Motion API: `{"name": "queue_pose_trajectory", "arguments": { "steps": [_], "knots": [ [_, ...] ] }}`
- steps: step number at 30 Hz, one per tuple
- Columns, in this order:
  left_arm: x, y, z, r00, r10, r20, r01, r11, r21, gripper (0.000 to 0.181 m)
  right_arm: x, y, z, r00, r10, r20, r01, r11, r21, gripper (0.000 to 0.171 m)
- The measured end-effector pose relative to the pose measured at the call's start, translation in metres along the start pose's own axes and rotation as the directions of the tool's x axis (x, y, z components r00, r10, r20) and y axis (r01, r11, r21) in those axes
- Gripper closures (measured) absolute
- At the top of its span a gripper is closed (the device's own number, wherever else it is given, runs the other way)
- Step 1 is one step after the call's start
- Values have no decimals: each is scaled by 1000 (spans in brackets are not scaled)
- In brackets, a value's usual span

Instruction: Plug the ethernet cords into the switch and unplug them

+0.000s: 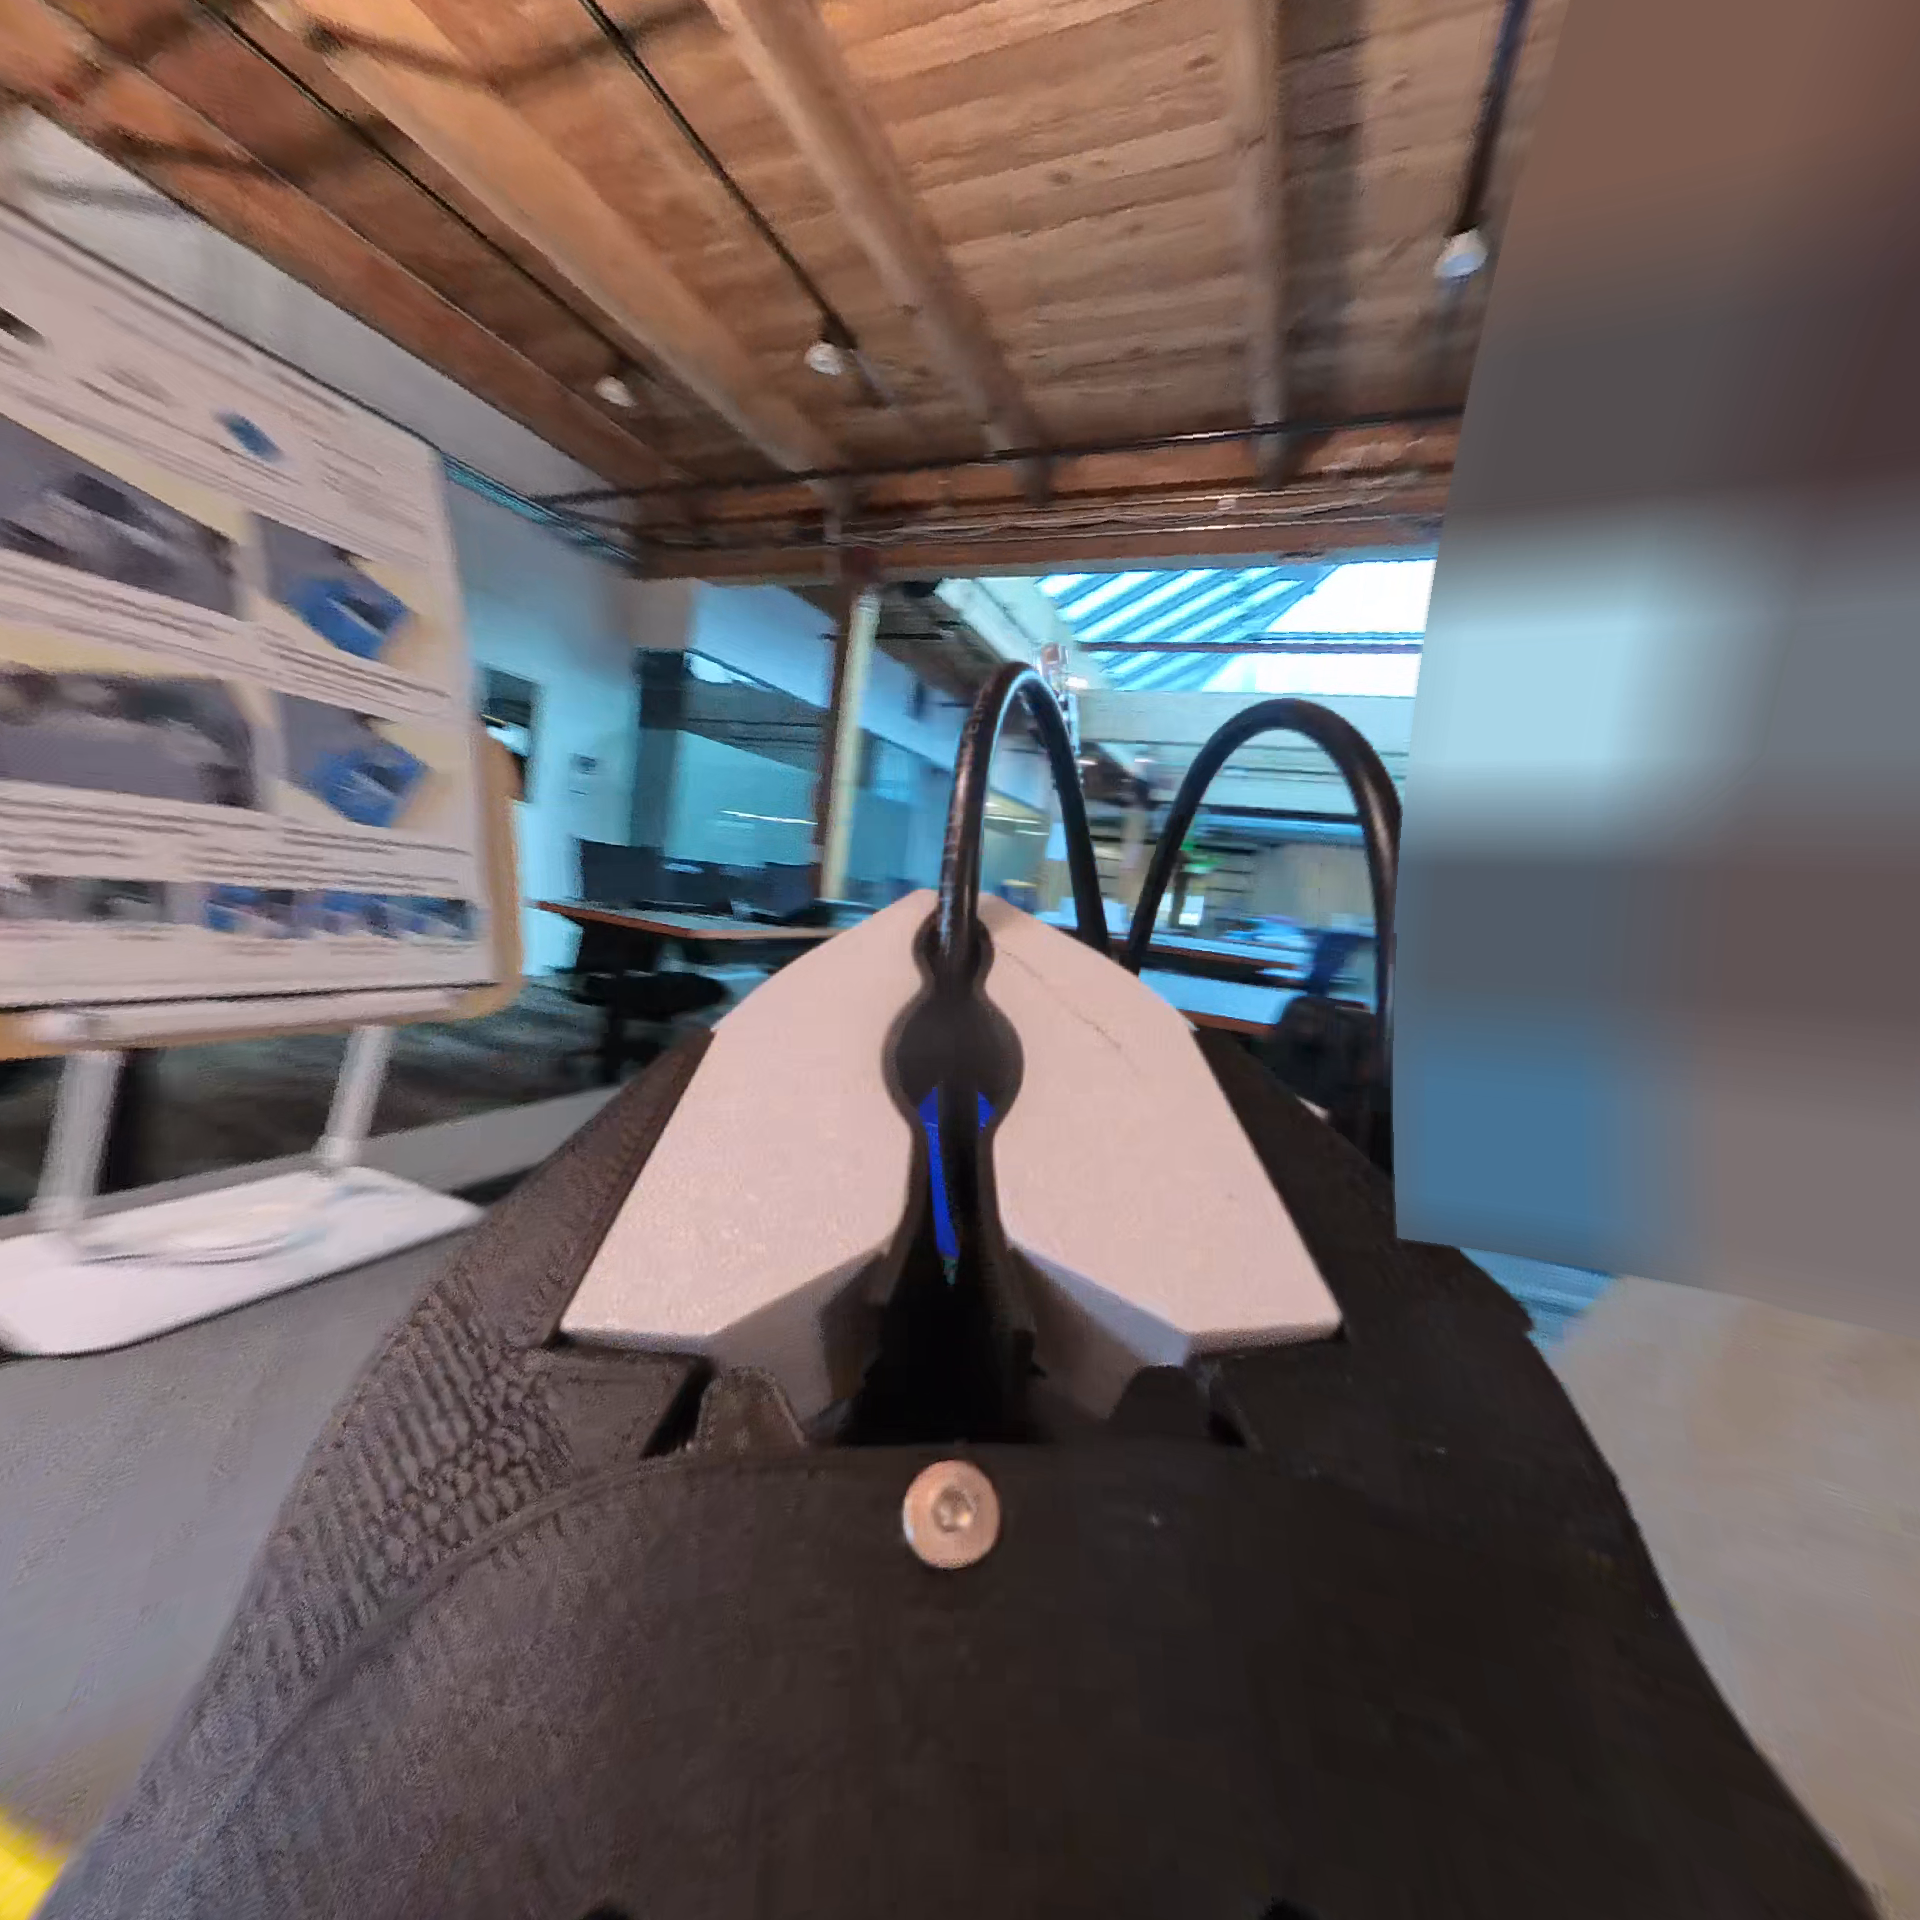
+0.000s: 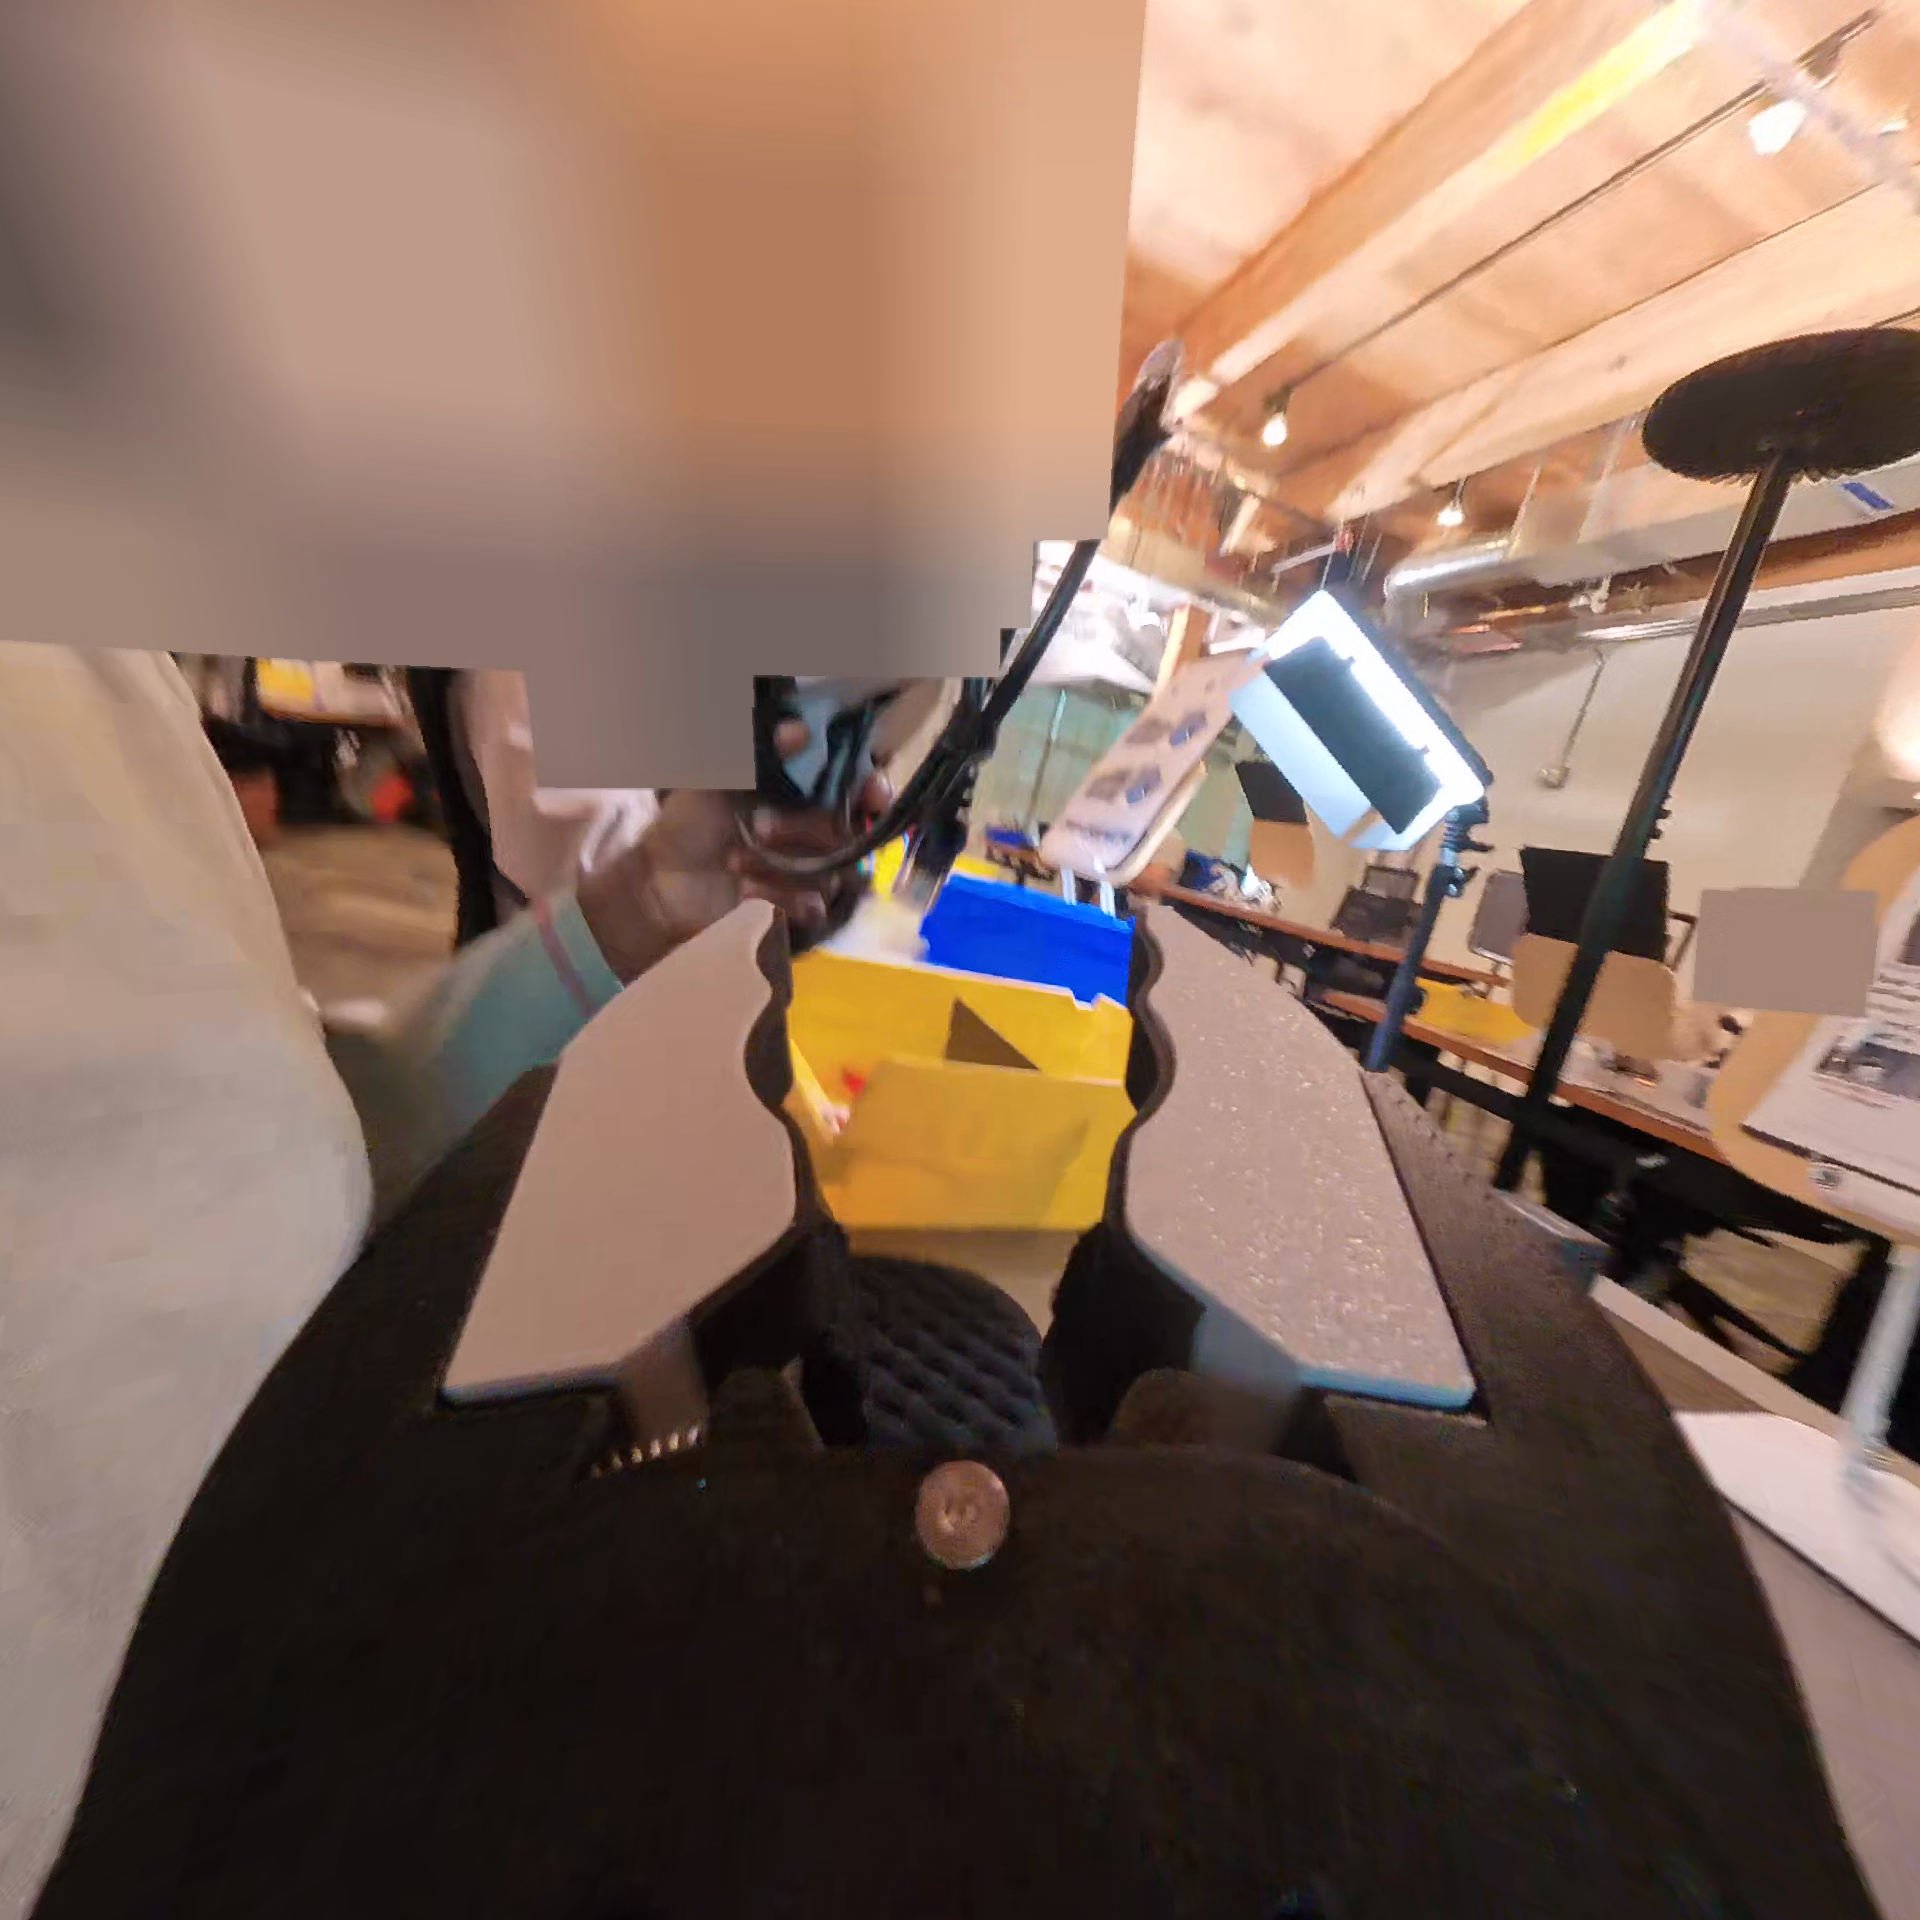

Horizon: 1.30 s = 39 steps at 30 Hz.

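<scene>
One grey tabletop [image 1: 156, 1507] carries one white-footed stand with an illustrated instruction board [image 1: 223, 707]. In the right wrist view two plastic bins sit side by side: a yellow bin [image 2: 966, 1101], its contents too blurred to name, and a blue bin [image 2: 1023, 935] behind it, contents hidden. The right tongs [image 2: 956, 1049] gape wide with nothing between them. The left tongs [image 1: 954, 997] are pinched together on one thin black ethernet cord [image 1: 1023, 748], which rises from their tips and loops twice overhead.
</scene>
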<state>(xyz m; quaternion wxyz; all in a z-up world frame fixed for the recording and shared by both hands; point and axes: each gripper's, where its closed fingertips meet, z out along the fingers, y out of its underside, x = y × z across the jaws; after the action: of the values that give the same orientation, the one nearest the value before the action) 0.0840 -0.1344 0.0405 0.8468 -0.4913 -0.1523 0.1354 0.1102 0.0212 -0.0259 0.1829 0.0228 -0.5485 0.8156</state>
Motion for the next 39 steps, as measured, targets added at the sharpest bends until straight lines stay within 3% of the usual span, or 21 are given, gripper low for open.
{"name": "queue_pose_trajectory", "arguments": {
  "steps": [5, 12, 14, 16, 18, 21, 22, 25, 29, 31, 33, 36, 39],
  "knots": [
    [15, 45, 26, 968, -191, -165, 175, 979, -104, 181, 3, -21, -5, 994, 106, 3, -106, 987, 124, 121],
    [30, 99, 45, 932, -267, -244, 198, 941, -273, 181, 18, -19, -11, 977, 210, -42, -202, 969, 143, 131],
    [33, 108, 46, 936, -236, -261, 153, 941, -303, 181, 23, -16, -16, 977, 200, -68, -189, 972, 140, 164],
    [36, 111, 43, 941, -171, -291, 76, 947, -312, 181, 24, -12, -20, 984, 160, -76, -151, 982, 112, 165],
    [32, 113, 41, 960, -93, -266, 2, 946, -323, 158, 26, -5, -22, 991, 99, -88, -94, 994, 53, 166],
    [5, 108, 41, 987, 125, -99, -152, 929, -337, 100, 23, 6, -21, 994, -53, -99, 50, 998, -36, 165],
    [1, 103, 41, 973, 223, -64, -232, 912, -338, 98, 19, 9, -19, 990, -112, -86, 107, 992, -64, 165],
    [35, 99, 47, 900, 393, -187, -433, 853, -291, 111, 5, 21, -11, 969, -247, -17, 243, 963, -119, 165],
    [70, 136, 61, 834, 432, -343, -536, 783, -317, 128, -13, 21, -2, 963, -266, 51, 269, 961, -66, 165],
    [75, 147, 67, 835, 412, -364, -525, 794, -307, 141, -15, 20, -2, 965, -256, 58, 259, 965, -48, 165],
    [81, 143, 71, 854, 379, -357, -477, 844, -244, 158, -17, 20, -2, 964, -255, 75, 258, 965, -40, 165],
    [83, 140, 76, 883, 336, -326, -412, 889, -198, 165, -13, 17, -3, 967, -251, 47, 253, 967, -26, 164],
    [66, 134, 81, 828, 528, -187, -557, 811, -178, 167, 5, 24, -6, 969, -242, -42, 237, 967, -98, 155]
  ]
}}
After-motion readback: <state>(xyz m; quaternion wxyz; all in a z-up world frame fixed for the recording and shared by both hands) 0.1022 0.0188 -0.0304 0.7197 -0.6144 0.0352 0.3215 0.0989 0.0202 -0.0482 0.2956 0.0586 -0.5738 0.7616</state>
